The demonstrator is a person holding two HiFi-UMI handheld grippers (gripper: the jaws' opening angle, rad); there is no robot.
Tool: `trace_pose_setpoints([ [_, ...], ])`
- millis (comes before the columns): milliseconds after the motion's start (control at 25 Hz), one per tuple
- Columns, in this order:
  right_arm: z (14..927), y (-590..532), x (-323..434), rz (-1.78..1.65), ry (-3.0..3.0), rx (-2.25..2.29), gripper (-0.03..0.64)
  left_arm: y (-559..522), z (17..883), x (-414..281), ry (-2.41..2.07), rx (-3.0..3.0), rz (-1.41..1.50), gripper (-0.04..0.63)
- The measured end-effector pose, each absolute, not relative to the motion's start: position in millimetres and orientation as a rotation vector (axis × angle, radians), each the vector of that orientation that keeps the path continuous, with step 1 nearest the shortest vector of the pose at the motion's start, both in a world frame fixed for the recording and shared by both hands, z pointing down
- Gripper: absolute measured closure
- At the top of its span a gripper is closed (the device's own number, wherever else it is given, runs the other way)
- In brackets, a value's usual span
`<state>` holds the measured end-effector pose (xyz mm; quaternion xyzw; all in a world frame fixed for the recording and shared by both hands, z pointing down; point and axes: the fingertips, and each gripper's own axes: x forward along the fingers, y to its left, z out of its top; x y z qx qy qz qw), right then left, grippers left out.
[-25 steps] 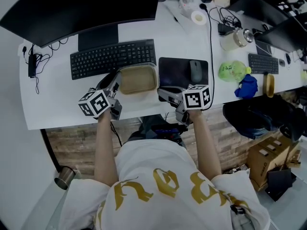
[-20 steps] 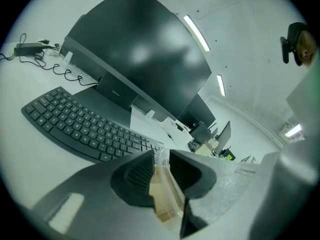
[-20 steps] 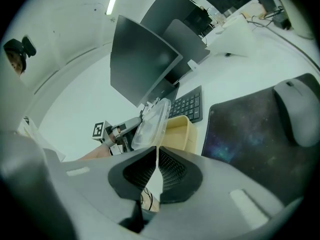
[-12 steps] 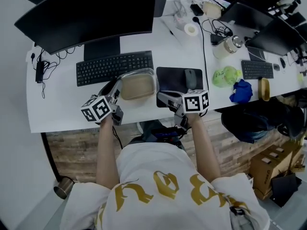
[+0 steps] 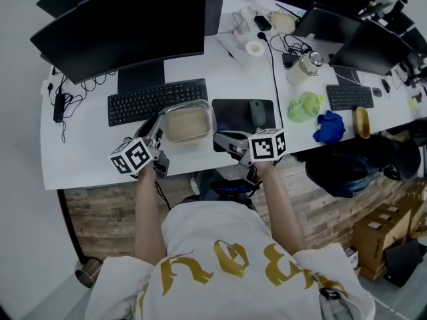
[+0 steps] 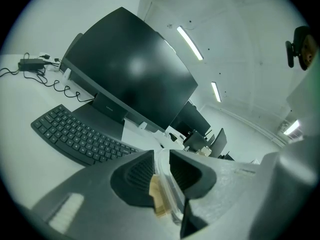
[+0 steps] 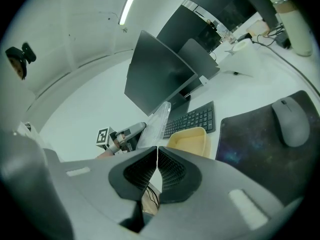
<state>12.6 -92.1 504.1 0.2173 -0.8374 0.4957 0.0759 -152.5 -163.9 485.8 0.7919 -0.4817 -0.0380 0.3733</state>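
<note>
Left gripper (image 6: 161,176): jaws pinched on the container (image 5: 189,124) at the end towards the keyboard's middle. Both the beige wall and a clear plastic edge sit between the pads.
Right gripper (image 7: 158,166): jaws pressed almost flat together on the thin edge of the clear lid (image 7: 157,121), at the container's other end, past the keyboard's right corner.
Keyboard (image 5: 157,101): taken as the landmark for the rest.
Container: just on the person's side of the keyboard's right half, its far rim over the keyboard's near edge. Whether it rests on the desk (image 5: 87,152) or hangs a little above it cannot be told.
Why held so: with one gripper at each short end the shallow tub probably stays level and cannot swing. The left grip takes wall and lid together, which likely anchors that end.
Lid: in the right gripper view it rises from the jaws away from the beige rim, so it looks parted from the tub on that side.
Mouse pad (image 5: 233,112): right of the keyboard, touching nothing held, with the mouse (image 5: 257,110) on it.
Monitor (image 5: 127,25): behind the keyboard, well apart from both grippers.
</note>
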Motion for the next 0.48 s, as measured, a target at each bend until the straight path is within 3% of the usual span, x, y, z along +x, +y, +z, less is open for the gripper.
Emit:
trace_pose_setpoints([
  [480,479,-75,13,1.447,-2.579,0.667,0.586,-153,456,-149,-1.243,2.087,-0.144,0.505],
])
